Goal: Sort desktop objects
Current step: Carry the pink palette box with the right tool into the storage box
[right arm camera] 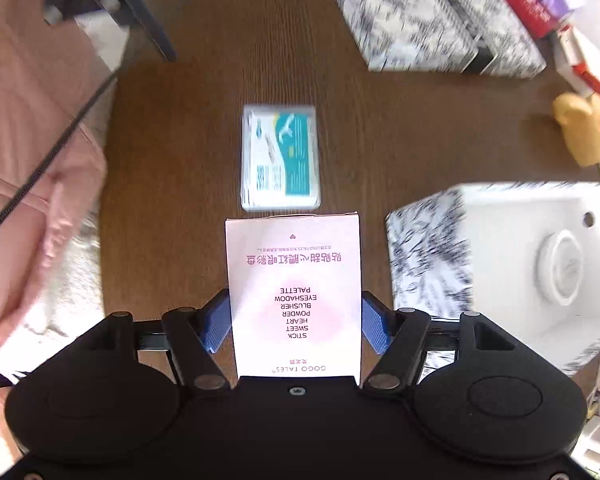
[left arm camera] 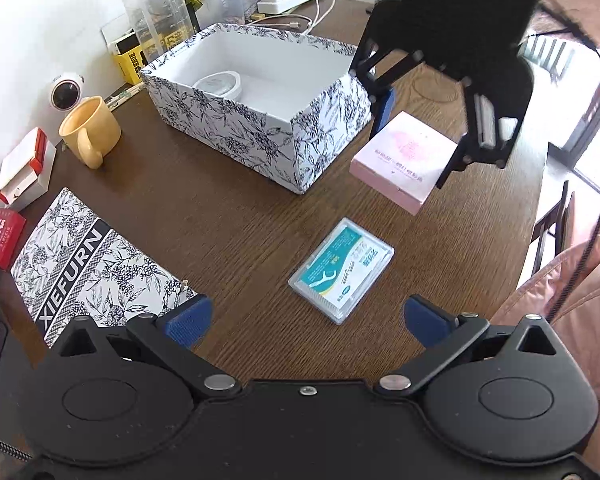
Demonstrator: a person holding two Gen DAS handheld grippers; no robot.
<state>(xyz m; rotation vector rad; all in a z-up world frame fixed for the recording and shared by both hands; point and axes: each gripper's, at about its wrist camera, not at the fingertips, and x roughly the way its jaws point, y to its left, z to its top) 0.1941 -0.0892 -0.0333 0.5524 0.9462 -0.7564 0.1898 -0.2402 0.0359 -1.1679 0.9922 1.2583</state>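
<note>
Pink box (right arm camera: 294,296) sits clamped by its long sides in the right hand-held gripper (right arm camera: 294,320), lifted off the counter (left arm camera: 228,216) just beside the open patterned storage box (left arm camera: 260,104), likely on its way in, since a round white tin (left arm camera: 218,84) already lies inside. The floss pick case (left arm camera: 342,270) lies flat on the counter, with the left hand-held gripper (left arm camera: 306,318) hovering near it, fingers apart, well placed to take it.

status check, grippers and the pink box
Right gripper shut on pink eyeshadow palette box, held above table. Left gripper open, empty. Floral box open, path clear.
</note>
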